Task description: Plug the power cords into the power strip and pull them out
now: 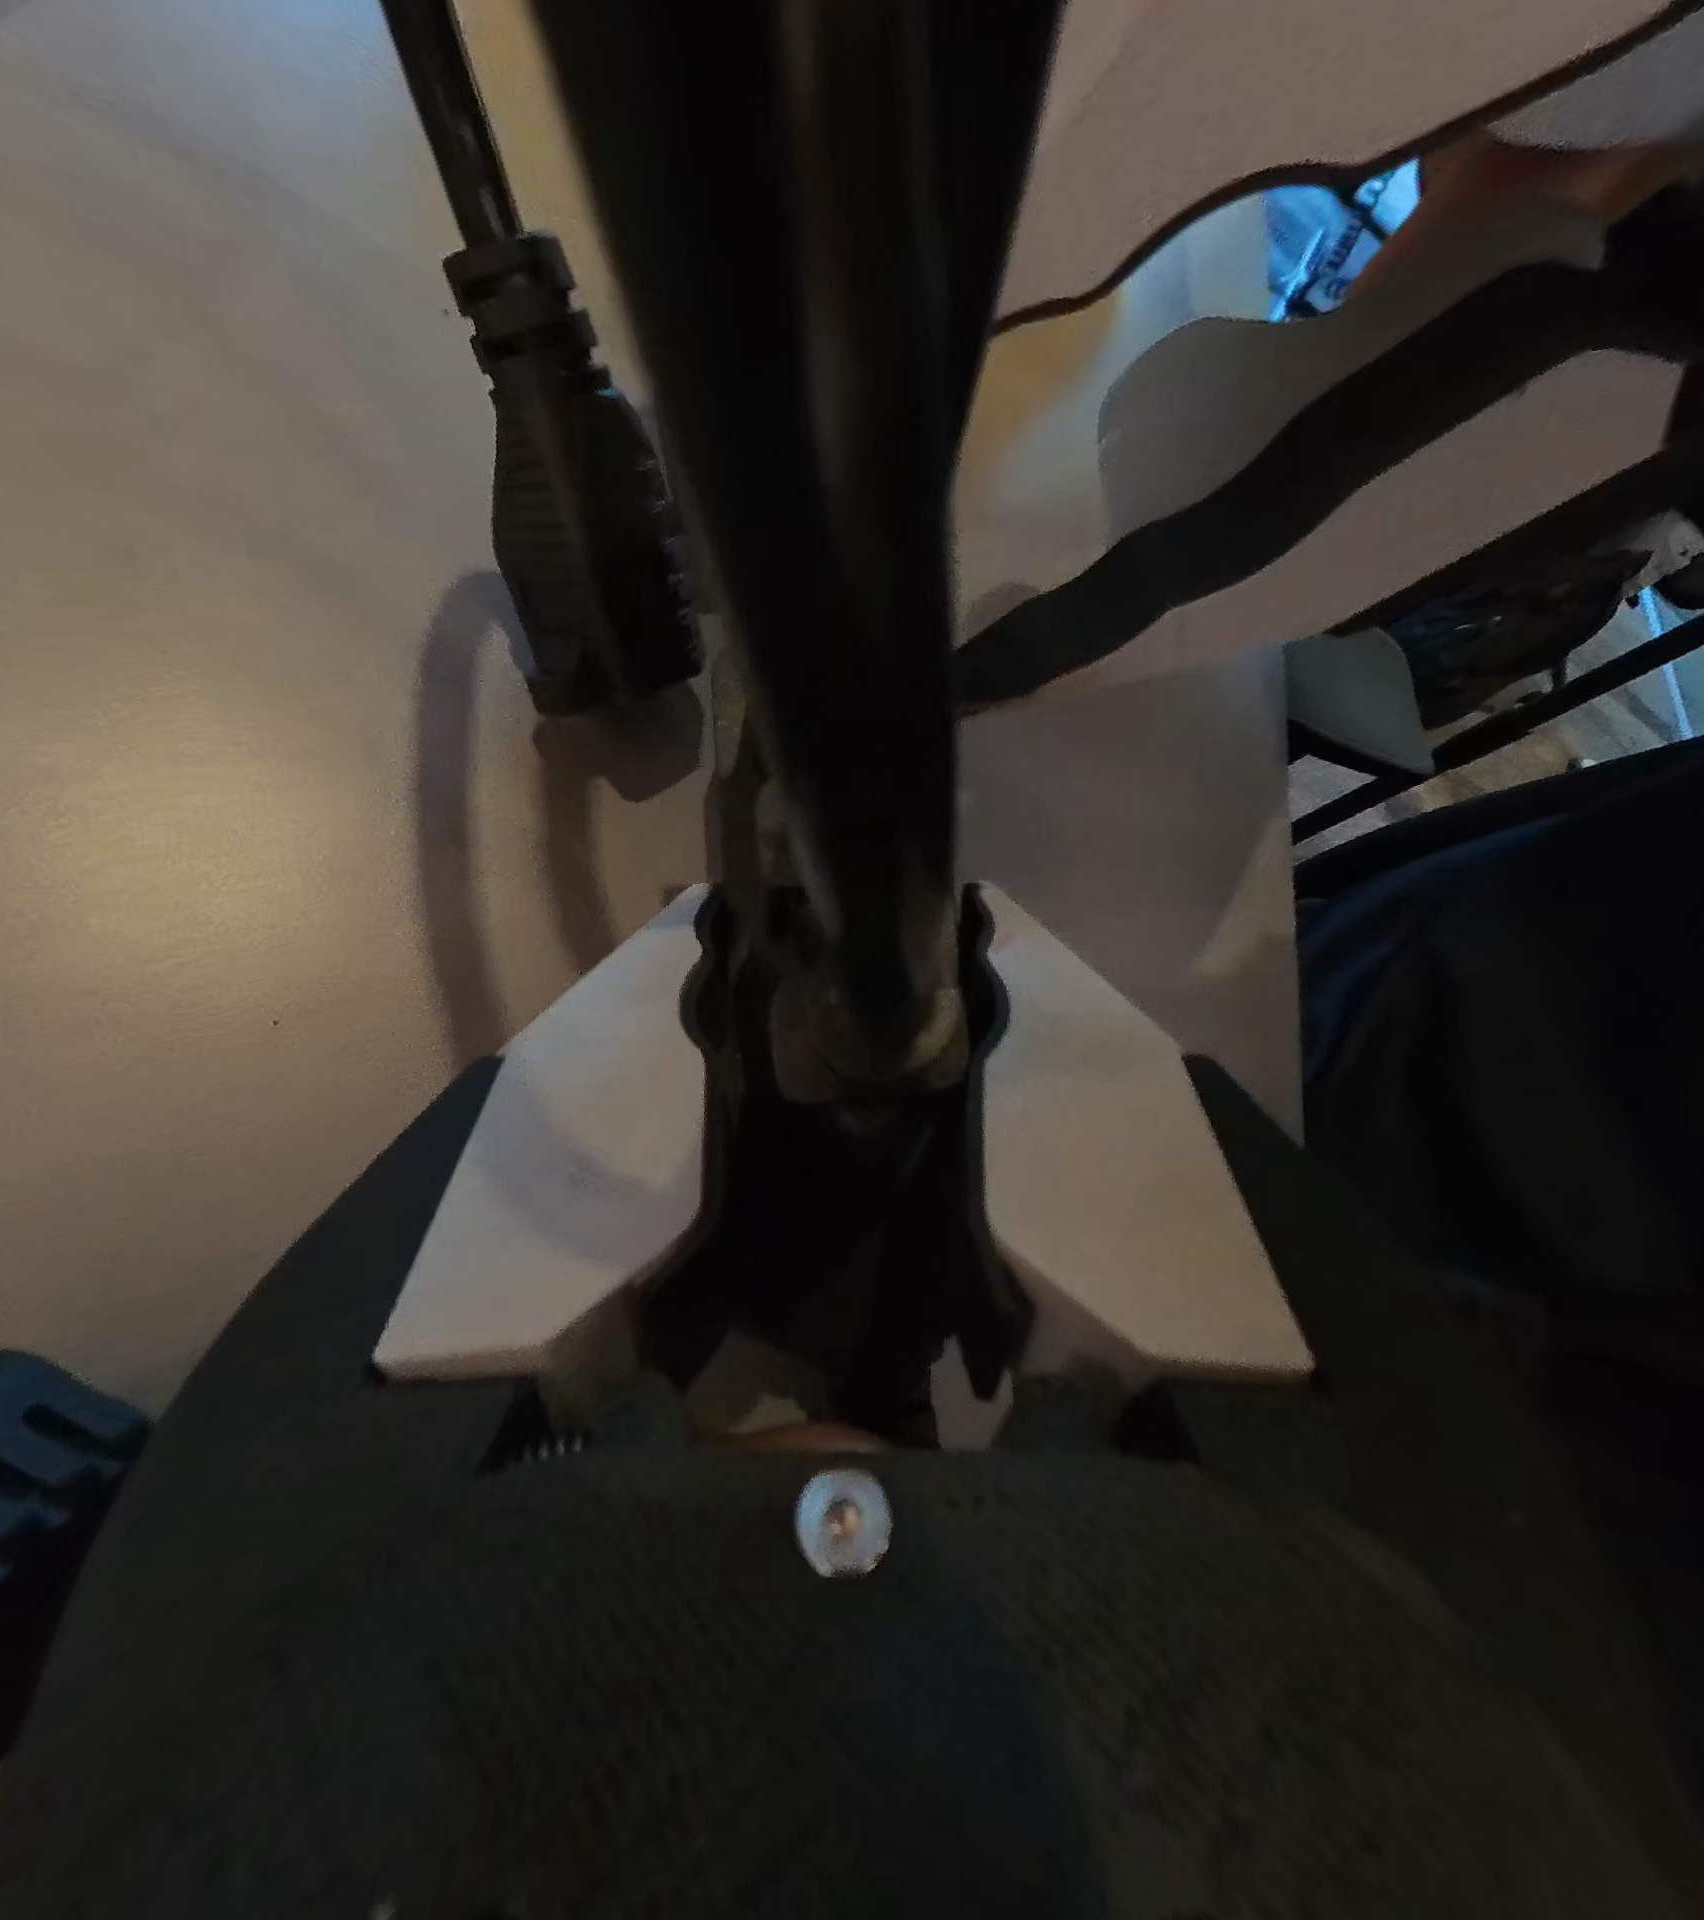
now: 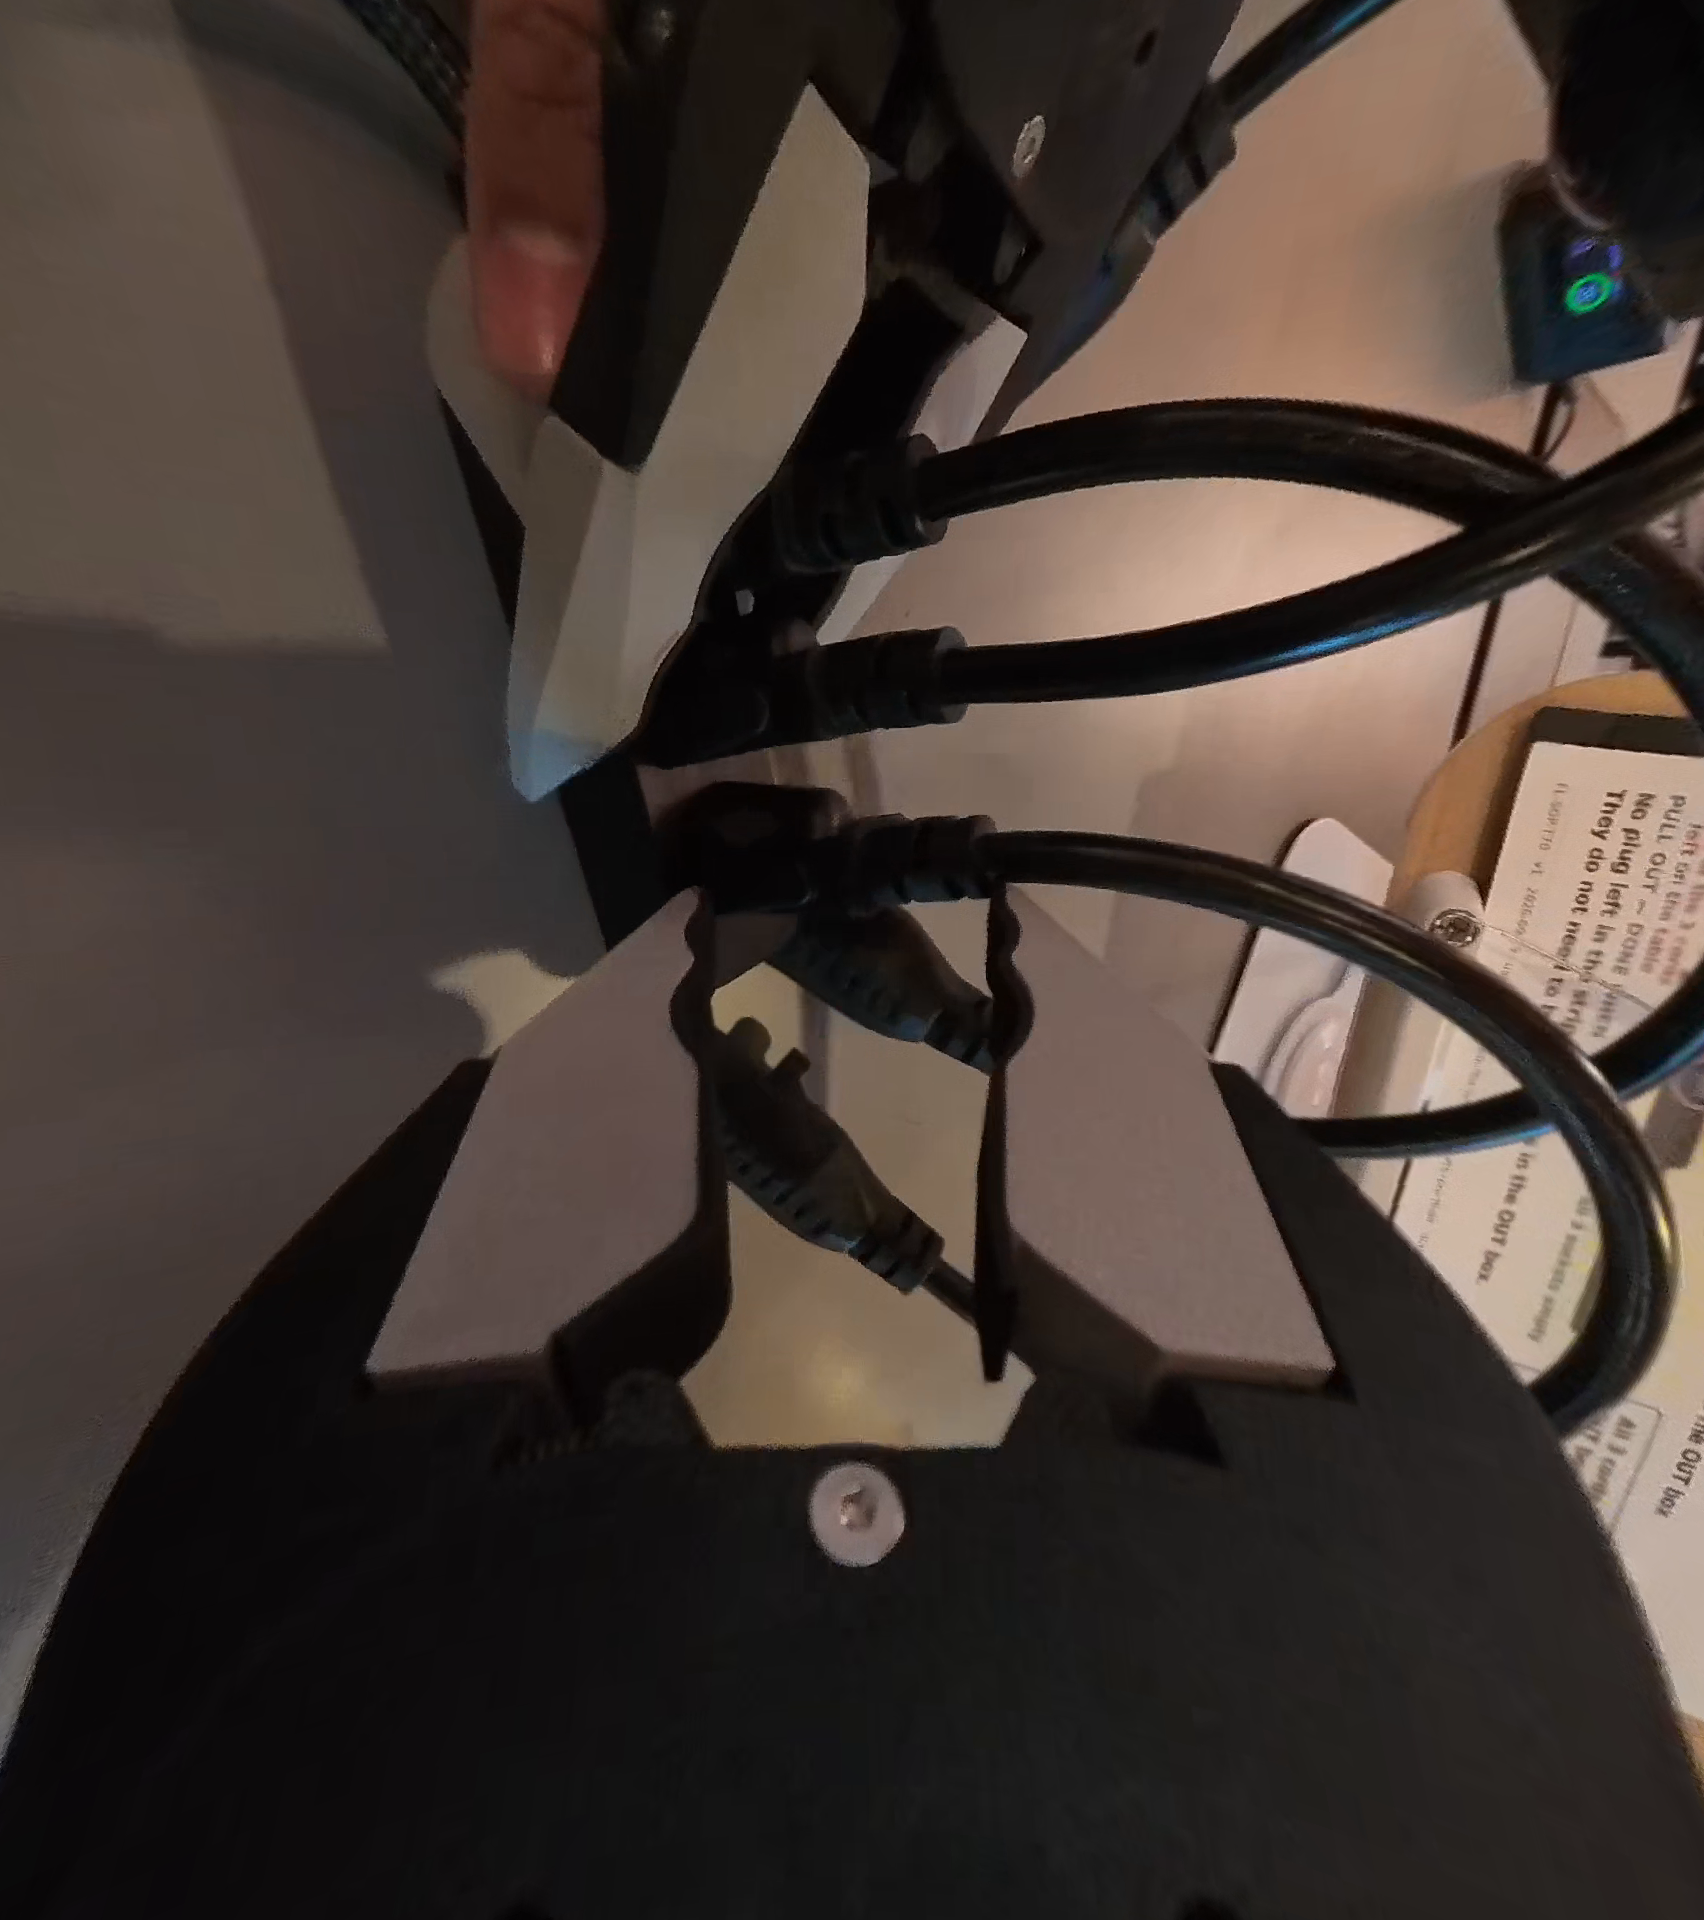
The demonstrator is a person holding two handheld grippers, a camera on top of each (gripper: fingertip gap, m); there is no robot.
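The long black power strip [image 1: 806, 520] lies clamped between the pale, black-padded fingers of the left gripper [image 1: 843, 997], both pads pressing on its sides. In the left wrist view its long axis runs straight away from the camera, up the middle of the picture, over the pale tabletop [image 1: 152, 623]. In the right wrist view the same strip [image 2: 619, 831] shows only as a dark edge running up and down the picture, mostly behind the left gripper [image 2: 723, 582], which reaches in from above with a person's fingertip [image 2: 526, 260] on its side.

In the right wrist view three black ribbed plugs sit in a row along the strip, each pointing into it from the right, their thick black cords curving away to the right: the top plug [image 2: 848, 509], the middle plug [image 2: 858, 686] and the bottom plug [image 2: 827, 862]. Two more loose black connector ends [image 2: 879, 997] lie on the table below them.

The right gripper [image 2: 853, 935] stands partly open, its fingertips reaching up to the underside of the bottom plug; whether the pads press on it cannot be told.

In the left wrist view one ribbed plug [image 1: 588, 520] shows to the left of the strip.
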